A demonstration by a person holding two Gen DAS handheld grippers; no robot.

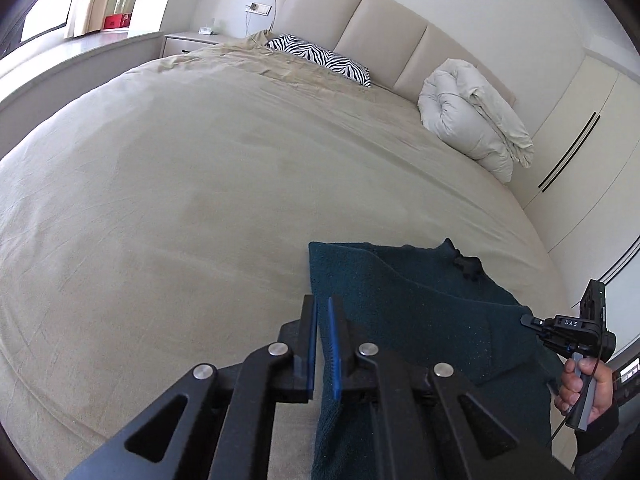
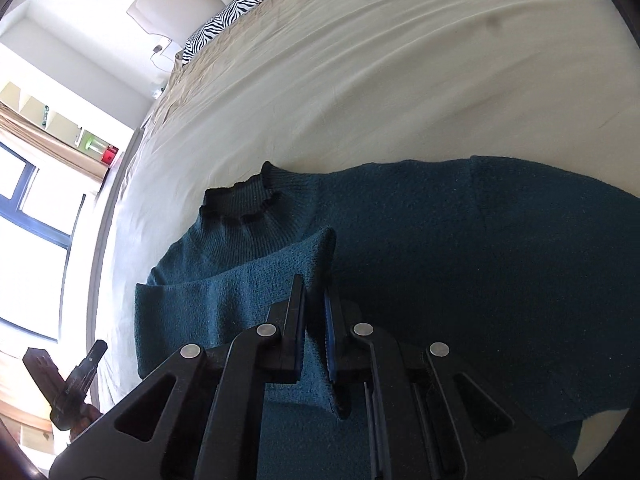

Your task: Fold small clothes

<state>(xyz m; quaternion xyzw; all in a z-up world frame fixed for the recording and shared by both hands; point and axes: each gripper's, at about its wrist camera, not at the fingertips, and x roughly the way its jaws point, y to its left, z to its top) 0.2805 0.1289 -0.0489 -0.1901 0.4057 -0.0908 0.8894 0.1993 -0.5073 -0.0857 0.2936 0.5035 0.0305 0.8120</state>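
A dark teal knit sweater [image 1: 420,304] lies on the beige bed sheet [image 1: 180,200]. In the right wrist view the sweater [image 2: 480,260] spreads wide, its ribbed collar [image 2: 244,196] to the left. My left gripper [image 1: 323,304] is shut on the sweater's left edge, the fabric pinched between the blue pads. My right gripper [image 2: 316,292] is shut on a folded-over flap of the sweater [image 2: 256,288] and holds it above the body. The right gripper also shows in the left wrist view [image 1: 528,321] at the sweater's right edge.
A zebra-striped pillow [image 1: 320,58] and a rolled white duvet [image 1: 472,120] lie by the padded headboard [image 1: 384,20]. A nightstand [image 1: 188,42] stands at the far left and wardrobe doors [image 1: 580,152] at the right. A window [image 2: 28,220] is beside the bed.
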